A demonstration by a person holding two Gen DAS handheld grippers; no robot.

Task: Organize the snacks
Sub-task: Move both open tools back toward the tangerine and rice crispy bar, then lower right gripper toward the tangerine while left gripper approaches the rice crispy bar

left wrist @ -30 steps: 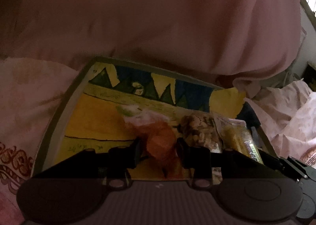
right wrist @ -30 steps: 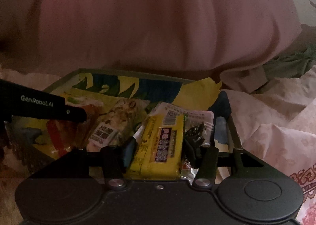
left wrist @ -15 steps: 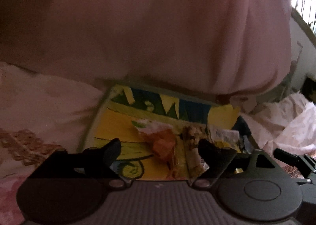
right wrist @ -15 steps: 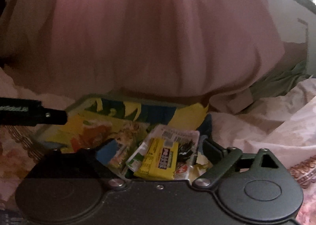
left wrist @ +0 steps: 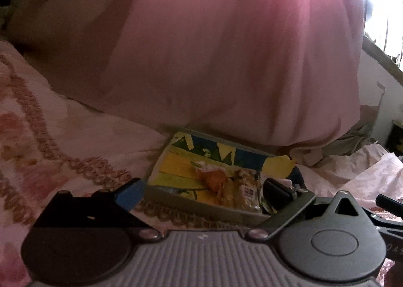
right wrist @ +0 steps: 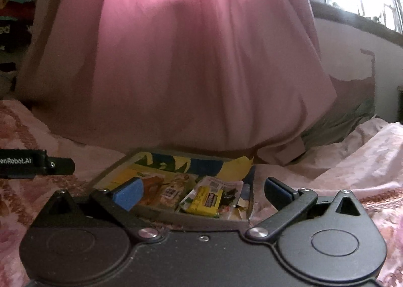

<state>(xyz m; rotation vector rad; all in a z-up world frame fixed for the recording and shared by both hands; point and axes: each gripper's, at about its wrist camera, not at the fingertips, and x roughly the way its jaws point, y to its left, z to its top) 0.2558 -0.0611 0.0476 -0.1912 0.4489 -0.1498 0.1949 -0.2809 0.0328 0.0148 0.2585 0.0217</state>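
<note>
on the bed (right wrist: 340,161), a tray (right wrist: 201,220) holds snack packets (right wrist: 202,202); left tongs (left wrist: 201,193) and right tongs (right wrist: 202,192) opening wide, empty.

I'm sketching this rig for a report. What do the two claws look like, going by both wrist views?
Both are alike: a dark body with two round housings, silver pivot screws and angled black linkage arms ending in blue pads. The left claw has a ribbed grey centre panel; the right claw has a smooth black one. White "GenRobot.AI" lettering marks the left claw's side. No sleeves or cables show.
</note>
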